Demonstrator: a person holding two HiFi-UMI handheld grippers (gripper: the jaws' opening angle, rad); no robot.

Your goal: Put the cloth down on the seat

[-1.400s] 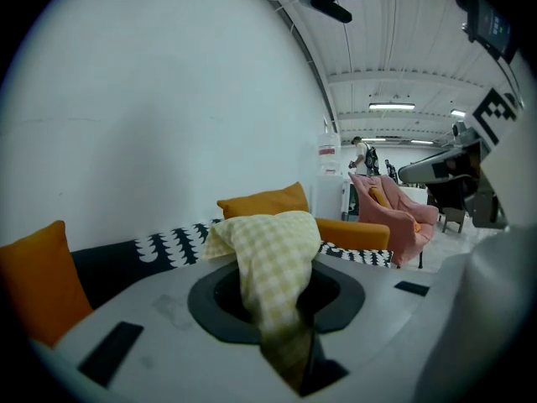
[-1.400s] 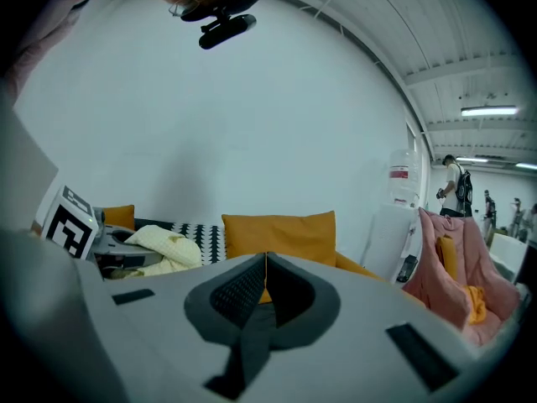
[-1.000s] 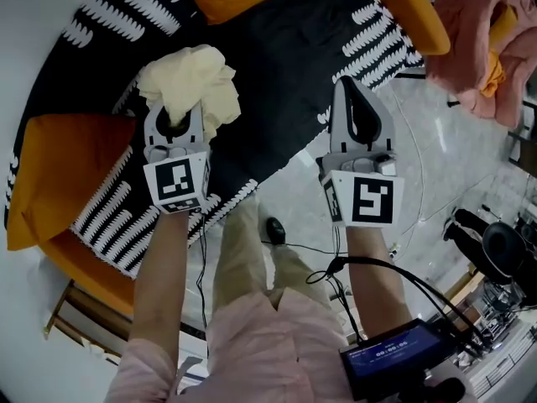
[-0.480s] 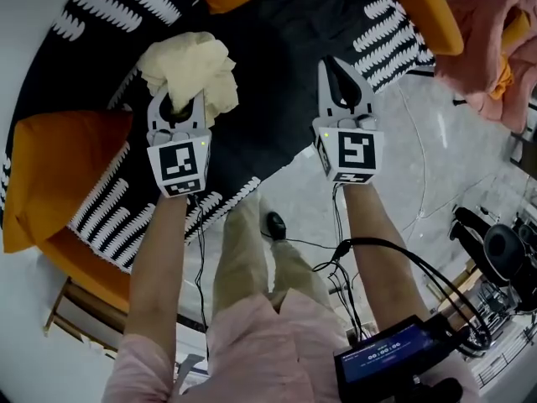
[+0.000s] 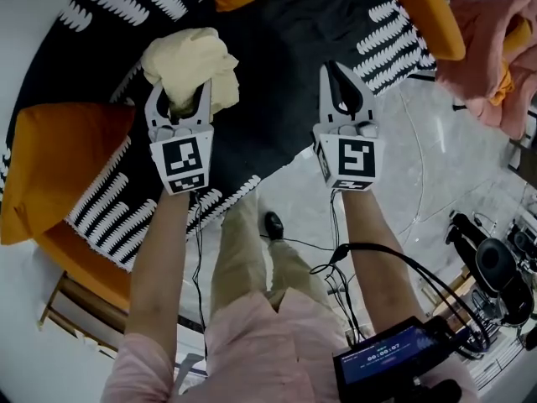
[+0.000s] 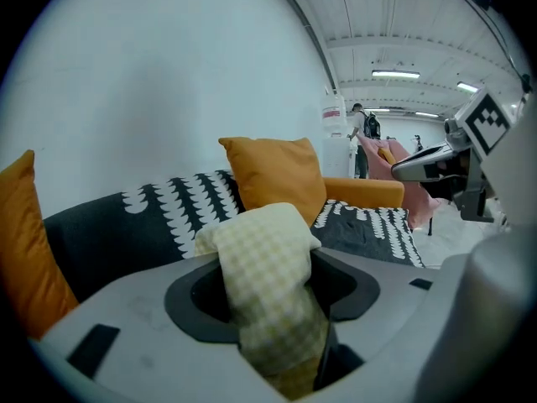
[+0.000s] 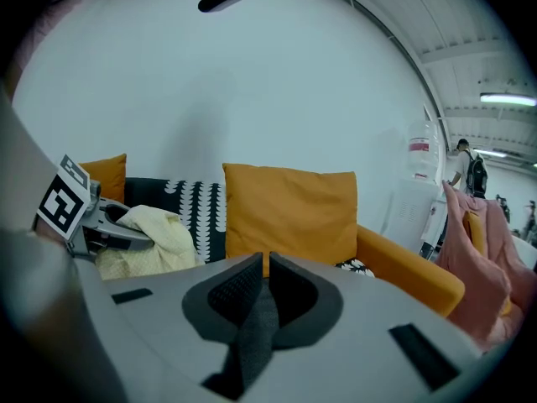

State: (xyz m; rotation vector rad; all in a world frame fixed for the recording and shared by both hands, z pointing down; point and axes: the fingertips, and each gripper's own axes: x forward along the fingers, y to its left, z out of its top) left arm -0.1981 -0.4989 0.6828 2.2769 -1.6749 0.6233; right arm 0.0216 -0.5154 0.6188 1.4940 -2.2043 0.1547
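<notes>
A pale yellow checked cloth (image 5: 189, 64) is bunched up between the jaws of my left gripper (image 5: 178, 99), which is shut on it above the sofa seat (image 5: 277, 65). From the left gripper view the cloth (image 6: 264, 275) fills the gap between the jaws and spills over them. The seat is covered with a black throw with white marks. My right gripper (image 5: 341, 81) hovers over the seat's front edge, shut and empty. The right gripper view shows its fingertips (image 7: 262, 269) nearly touching, with the cloth (image 7: 151, 238) at the left.
Orange cushions lie on the sofa: one at the left (image 5: 59, 162), one at the back (image 7: 289, 212). The orange armrest (image 5: 424, 11) is at the right. A pink garment (image 5: 495, 49) hangs beyond it. Cables and a device (image 5: 394, 359) sit on the floor by the person's legs.
Both grippers moved slightly forward over the seat. The right gripper shifted left and up. The cloth stays clamped in the left gripper.
</notes>
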